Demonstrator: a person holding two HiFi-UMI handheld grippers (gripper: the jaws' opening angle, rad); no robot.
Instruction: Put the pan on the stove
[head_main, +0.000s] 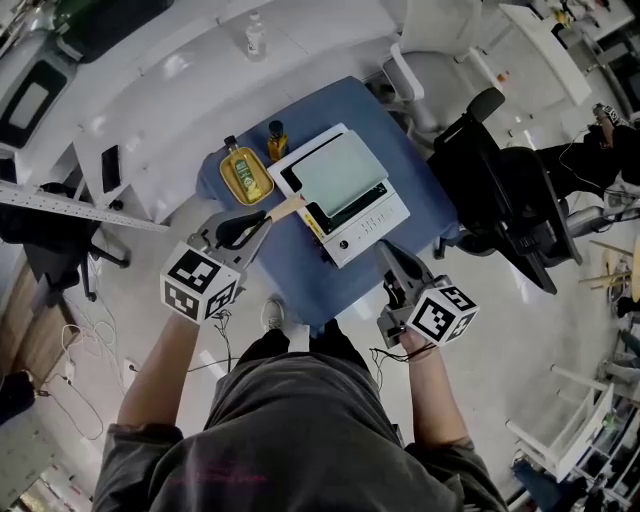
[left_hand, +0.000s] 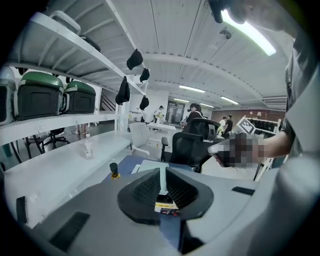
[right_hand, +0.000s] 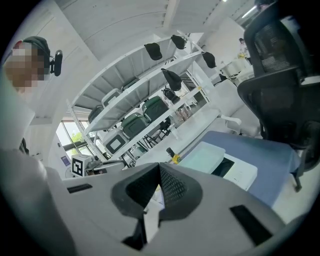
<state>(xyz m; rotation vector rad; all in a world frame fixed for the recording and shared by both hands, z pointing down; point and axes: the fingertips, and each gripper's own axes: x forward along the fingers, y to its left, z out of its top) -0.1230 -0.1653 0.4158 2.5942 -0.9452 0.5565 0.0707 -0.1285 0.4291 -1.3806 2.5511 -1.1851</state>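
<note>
A yellow rectangular pan (head_main: 245, 178) lies on the blue table (head_main: 405, 150), left of the white stove (head_main: 375, 222). Its light wooden handle (head_main: 288, 207) points toward the stove's near-left corner. My left gripper (head_main: 262, 222) reaches in from the lower left and is shut on that handle; in the left gripper view a thin pale strip is pinched between the jaws of the left gripper (left_hand: 163, 176), with the stove (left_hand: 150, 165) beyond. My right gripper (head_main: 392, 262) hovers at the table's front right, in front of the stove. In its own view the right gripper (right_hand: 160, 170) is shut on nothing.
A small dark-capped yellow bottle (head_main: 276, 140) stands behind the pan, close to the stove's far-left corner. A black office chair (head_main: 500, 190) is right of the table and a white chair (head_main: 425, 55) behind it. A long white desk (head_main: 190, 80) carries a clear bottle (head_main: 255, 35).
</note>
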